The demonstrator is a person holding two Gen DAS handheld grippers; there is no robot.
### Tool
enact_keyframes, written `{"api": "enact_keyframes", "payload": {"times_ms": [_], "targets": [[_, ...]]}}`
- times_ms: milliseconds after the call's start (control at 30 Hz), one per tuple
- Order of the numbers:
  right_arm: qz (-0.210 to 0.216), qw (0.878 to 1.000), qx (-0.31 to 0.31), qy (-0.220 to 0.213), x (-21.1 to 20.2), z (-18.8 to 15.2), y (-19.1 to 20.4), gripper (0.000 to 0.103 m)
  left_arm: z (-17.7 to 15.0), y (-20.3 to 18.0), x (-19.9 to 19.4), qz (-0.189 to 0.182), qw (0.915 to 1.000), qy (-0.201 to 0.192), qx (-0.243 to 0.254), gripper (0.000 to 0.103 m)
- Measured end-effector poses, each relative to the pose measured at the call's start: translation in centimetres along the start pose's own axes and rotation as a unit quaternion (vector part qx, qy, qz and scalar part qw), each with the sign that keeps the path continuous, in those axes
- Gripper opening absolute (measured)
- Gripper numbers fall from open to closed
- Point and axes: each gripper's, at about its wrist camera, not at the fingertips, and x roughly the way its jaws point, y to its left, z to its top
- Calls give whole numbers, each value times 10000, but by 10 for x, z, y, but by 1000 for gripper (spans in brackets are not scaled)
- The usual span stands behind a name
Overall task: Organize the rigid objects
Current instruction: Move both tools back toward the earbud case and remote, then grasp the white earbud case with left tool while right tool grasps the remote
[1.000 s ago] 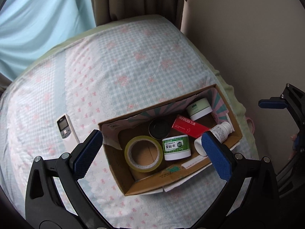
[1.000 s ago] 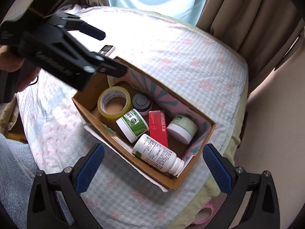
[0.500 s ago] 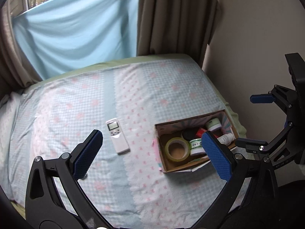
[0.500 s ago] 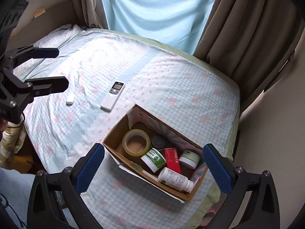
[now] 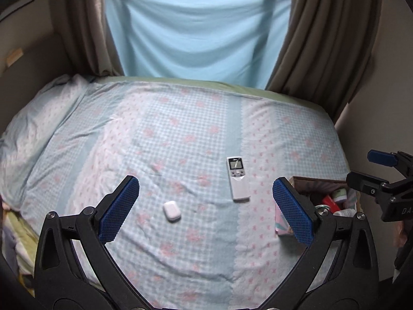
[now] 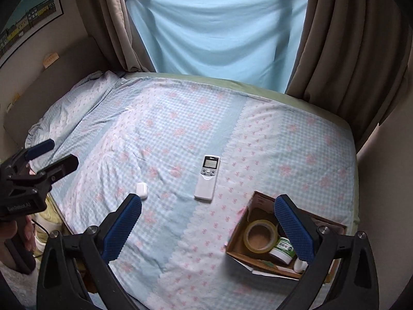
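Observation:
A white remote control (image 5: 238, 178) (image 6: 207, 177) lies on the bed near its middle. To its left rests a small white earbud case (image 5: 171, 211) (image 6: 141, 190). A cardboard box (image 6: 258, 204) (image 5: 299, 180) sits at the bed's right side, holding a tape roll (image 6: 260, 235), a green-labelled jar (image 6: 282, 249) and other small containers. My left gripper (image 5: 206, 210) hovers open above the bed, the case just inside its left finger. My right gripper (image 6: 211, 228) is open too, its right finger over the box. Nothing is held.
The bed has a blue and pink checked sheet (image 5: 180, 134). A pillow (image 5: 33, 129) lies at the left end. Brown curtains (image 5: 322, 38) and a blue cloth (image 5: 196, 25) hang behind. A wall (image 5: 395, 77) runs close along the right side.
Both grippers have pulled back and up from the box; the views swung left to take in the whole bed, and the earbud case has come into sight.

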Motion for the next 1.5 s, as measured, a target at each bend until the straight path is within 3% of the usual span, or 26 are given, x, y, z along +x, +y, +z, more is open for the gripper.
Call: {"api": "enact_keyframes", "payload": {"times_ms": [333,600,833,1033,1233,1500], "targets": [[-2,9985,86,533,92,36,23,103,-36,74,65,503,9909,487,-1150,103],[-44,9926,184,1199,185,51,11,103,-76,104,162,585,9698,1353,-1944,103],[-269,9856,431,1613,275,46,-8,103,-105,112,250,748,9493,1805,-2463,100],[-635,9829,398,1681,338,34,-15,102,-129,102,306,1080,9518,1878,-2174,90],[-772,9766,684,1886,383,11,-28,98,-149,97,331,1193,9508,1782,-2236,79],[-840,9722,534,2121,421,-3,-26,91,-151,87,348,1210,9570,1657,-2050,77]]}}
